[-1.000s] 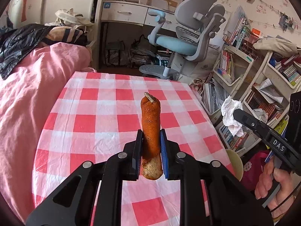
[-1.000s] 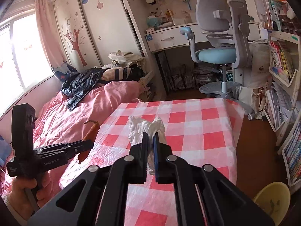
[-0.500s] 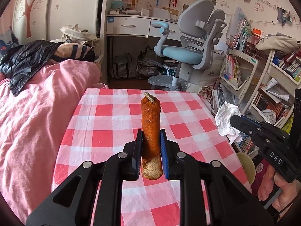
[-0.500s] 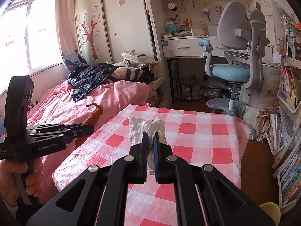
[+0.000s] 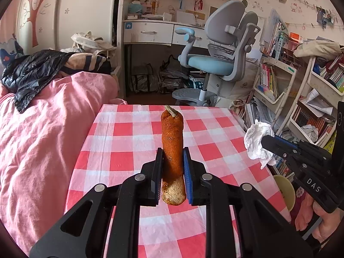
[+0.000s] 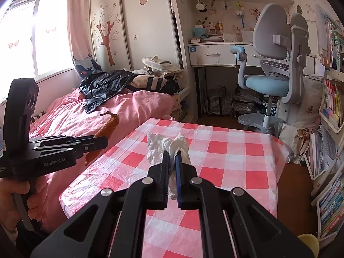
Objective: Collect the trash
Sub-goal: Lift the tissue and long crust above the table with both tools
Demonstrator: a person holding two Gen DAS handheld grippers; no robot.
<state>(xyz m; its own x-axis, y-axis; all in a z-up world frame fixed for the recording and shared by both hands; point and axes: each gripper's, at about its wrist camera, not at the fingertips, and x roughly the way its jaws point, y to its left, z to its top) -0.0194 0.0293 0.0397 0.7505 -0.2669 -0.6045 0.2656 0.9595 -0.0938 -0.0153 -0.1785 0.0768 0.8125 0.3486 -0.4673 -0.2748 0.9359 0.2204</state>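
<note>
— Trash first: what is it, and where is it?
— Two pieces, both held up over the red-and-white checked tabletop (image 5: pixel 129 142). An orange, rough-skinned peel (image 5: pixel 172 148), long and curled like a tube with a dry stem at its far tip, stands between the blue pads of the left claw (image 5: pixel 172 167), which is closed on its lower part; the pale inner side shows at the near end. A crumpled white tissue (image 6: pixel 166 148) sticks out beyond the tips of the right claw (image 6: pixel 172 172), whose jaws are pressed almost together on it.
— Any writing?
— "GenRobot.AI" on the side of the left claw in the right wrist view, and "DAS" on the right claw's side in the left wrist view.
— And around them?
— The tabletop cover looks like thin crinkled plastic. A bed with a wrinkled pink quilt (image 5: pixel 43 129) lies just beside it, a shiny black jacket (image 6: pixel 107 86) on top. Beyond stand a grey chair with a blue seat (image 5: pixel 217 64) and crowded bookshelves (image 5: pixel 279 81).
</note>
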